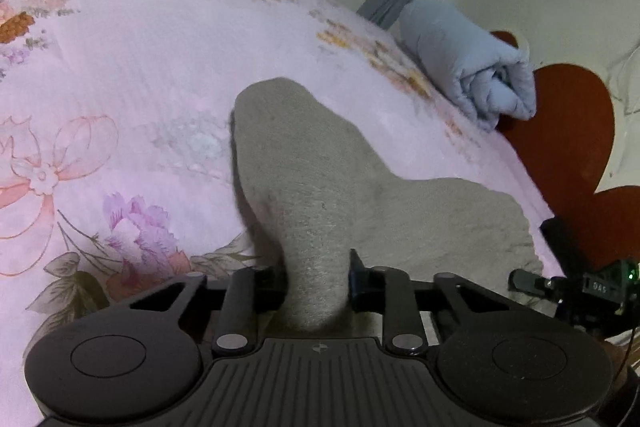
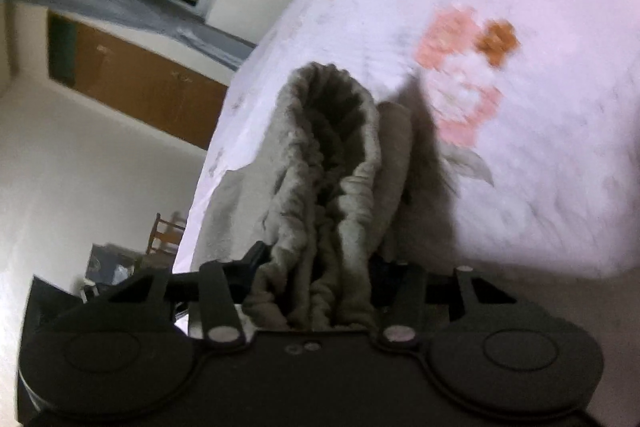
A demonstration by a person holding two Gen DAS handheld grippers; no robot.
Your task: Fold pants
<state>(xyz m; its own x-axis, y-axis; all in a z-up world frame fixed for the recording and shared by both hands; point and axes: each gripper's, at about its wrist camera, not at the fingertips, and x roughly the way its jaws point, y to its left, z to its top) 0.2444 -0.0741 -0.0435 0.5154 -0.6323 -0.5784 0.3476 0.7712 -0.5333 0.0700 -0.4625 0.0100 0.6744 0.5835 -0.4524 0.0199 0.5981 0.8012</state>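
Observation:
Grey knit pants (image 1: 304,163) lie on a pink floral bed sheet (image 1: 140,67). My left gripper (image 1: 316,267) is shut on a narrow fold of them, which rises from the bed into the jaws. In the right wrist view the elastic waistband of the pants (image 2: 332,147) stands bunched and gaping. My right gripper (image 2: 316,267) is shut on that thick bundle, which is held a little above the sheet (image 2: 520,107). The black body of the right gripper (image 1: 580,287) shows at the right edge of the left wrist view, beside the pants' other end.
A rolled light-blue cloth (image 1: 472,67) lies at the bed's far right edge. Red heart shapes (image 1: 568,115) show beyond that edge. A grey curtain (image 2: 120,7), a dark window, brown cabinet doors (image 2: 140,79) and a wooden chair (image 2: 164,235) stand past the bed.

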